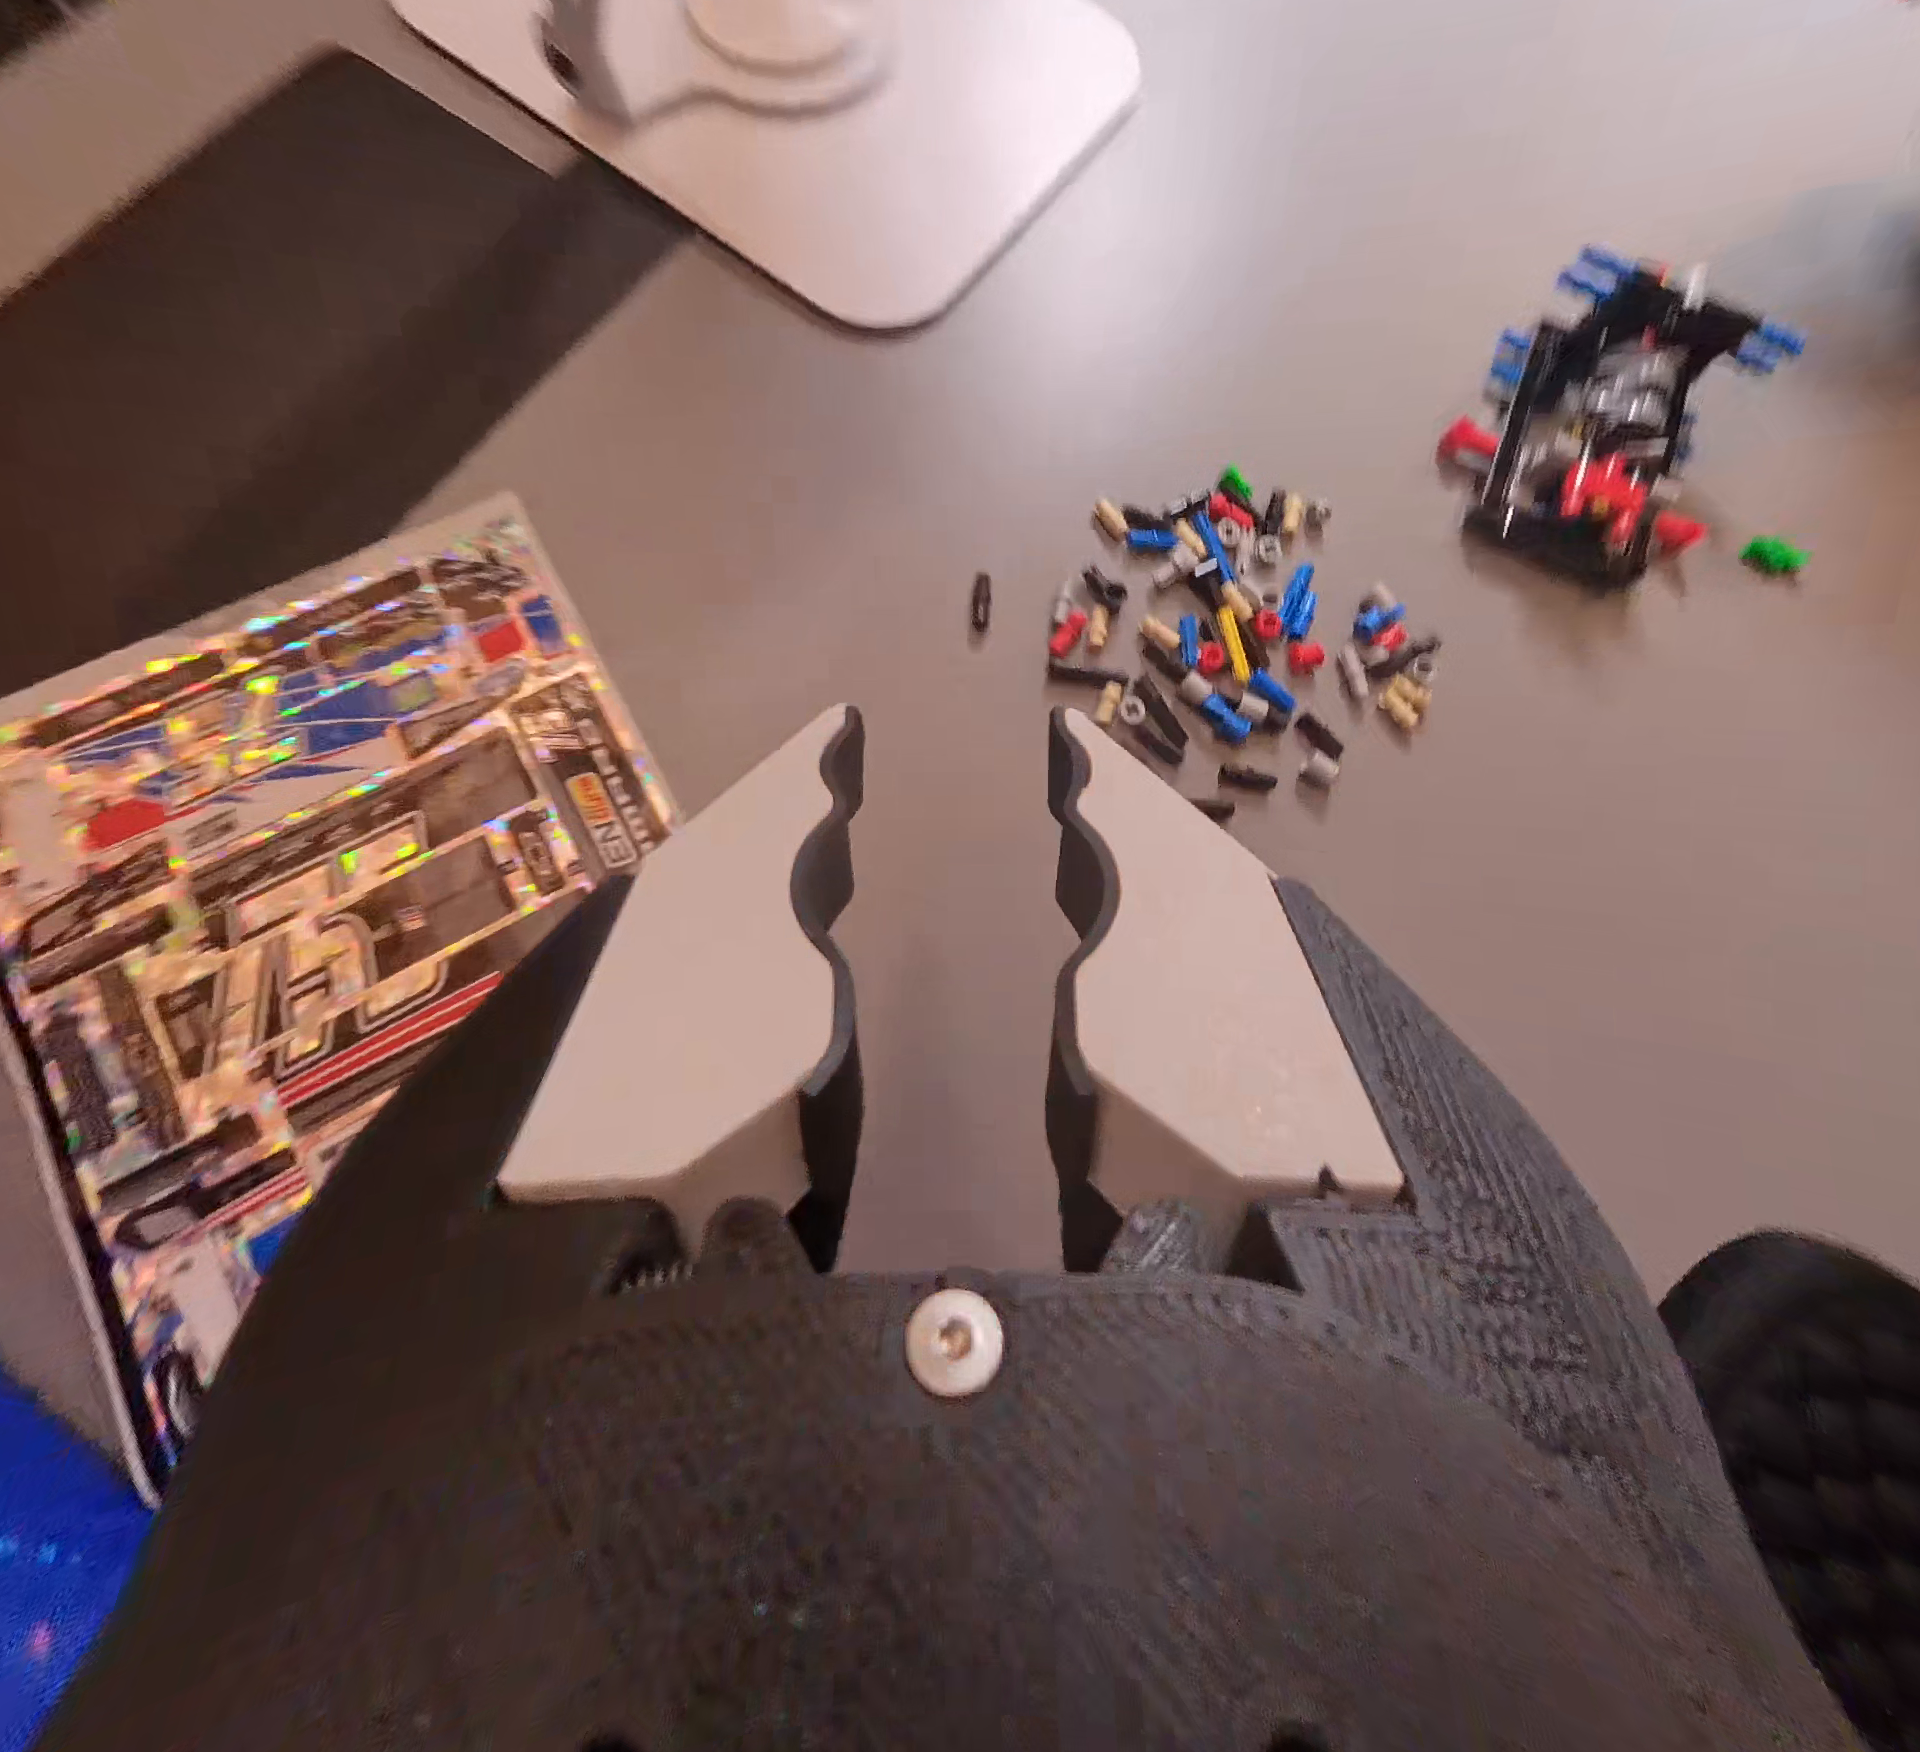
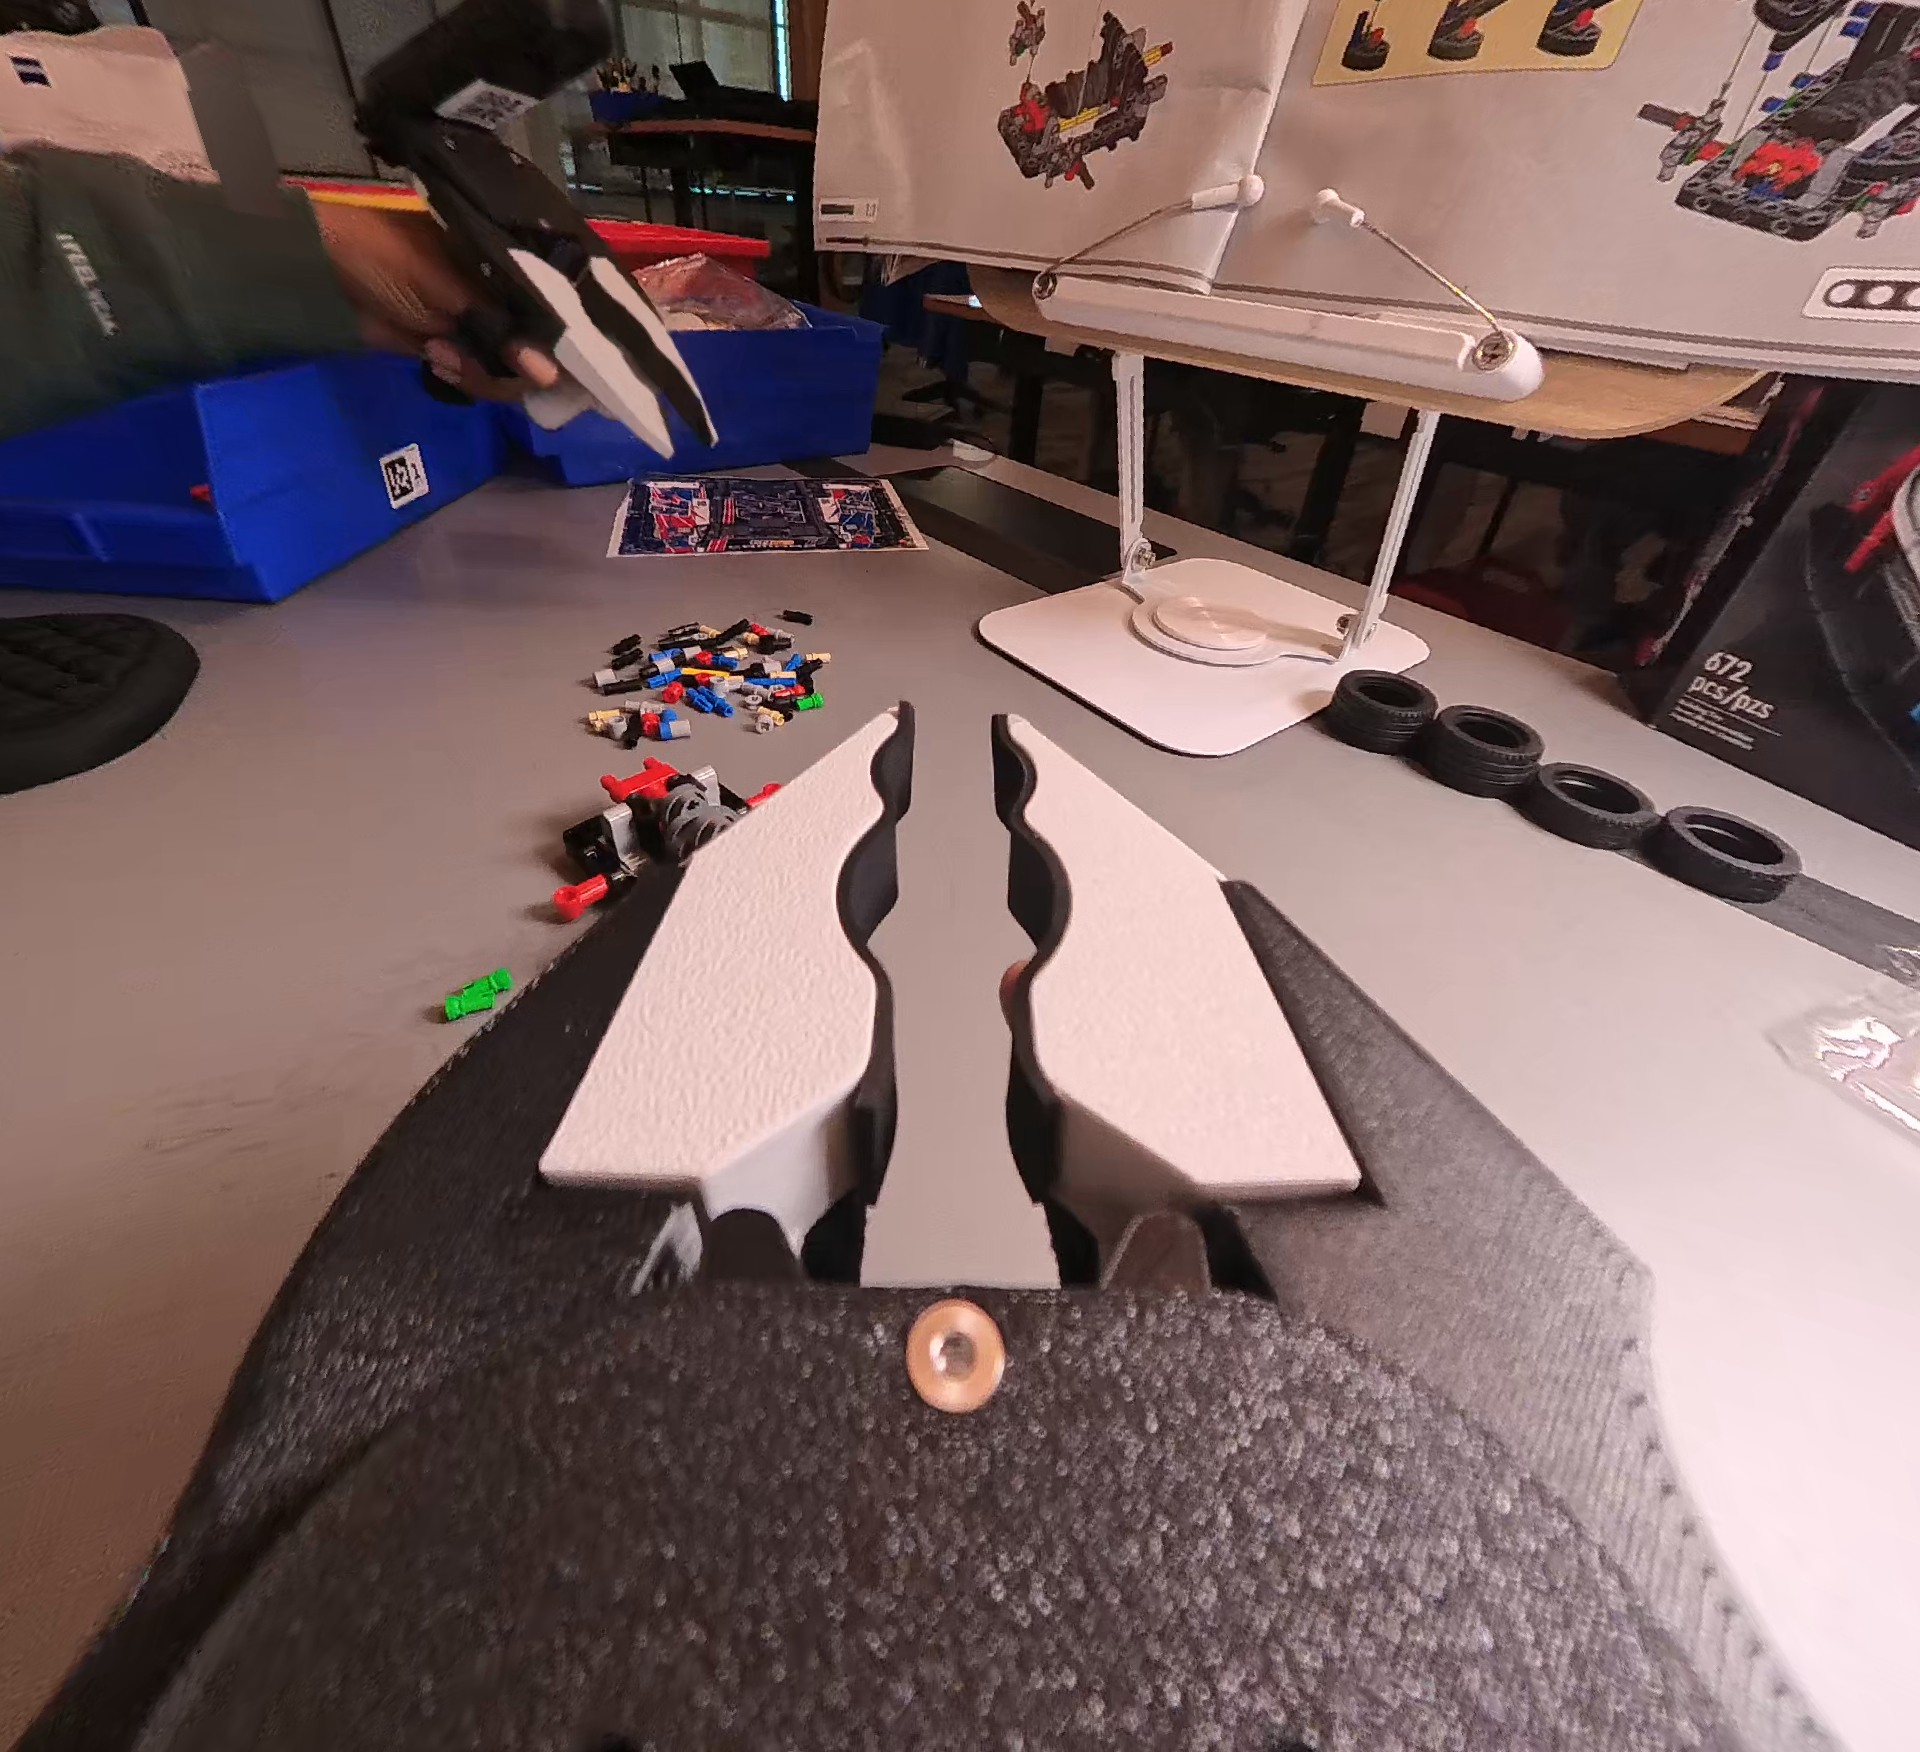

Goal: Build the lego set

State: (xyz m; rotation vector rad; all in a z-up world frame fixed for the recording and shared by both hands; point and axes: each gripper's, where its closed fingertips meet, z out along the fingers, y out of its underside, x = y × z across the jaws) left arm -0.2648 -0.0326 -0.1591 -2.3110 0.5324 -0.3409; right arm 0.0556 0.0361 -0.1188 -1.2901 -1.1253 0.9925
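A half-built black, red and blue lego model [image 1: 1621, 435] stands on the grey table, also in the right wrist view [image 2: 655, 819]. A pile of small loose pieces [image 1: 1236, 632] lies beside it, also in the right wrist view [image 2: 717, 674]. A green piece [image 1: 1775, 554] lies apart, also in the right wrist view [image 2: 478, 994]. My left gripper [image 1: 954, 726] is open and empty, above the table short of the pile; it shows raised in the right wrist view [image 2: 681, 435]. My right gripper [image 2: 951, 726] is open and empty, low over the table just right of the model.
A white stand [image 2: 1205, 653] holds the open instruction booklet [image 2: 1351, 61]. A shiny sticker sheet [image 1: 270, 871] lies at the left. Several black tyres [image 2: 1558, 783] sit in a row at the right. Blue bins [image 2: 312, 455] and the set's box [image 2: 1797, 622] stand at the back. Tip to tip, the grippers are about 35 cm apart. The right tips stand about 15 cm off the green piece [image 1: 1775, 554]. The right camera catches it too, in the right wrist view [image 2: 475, 993].
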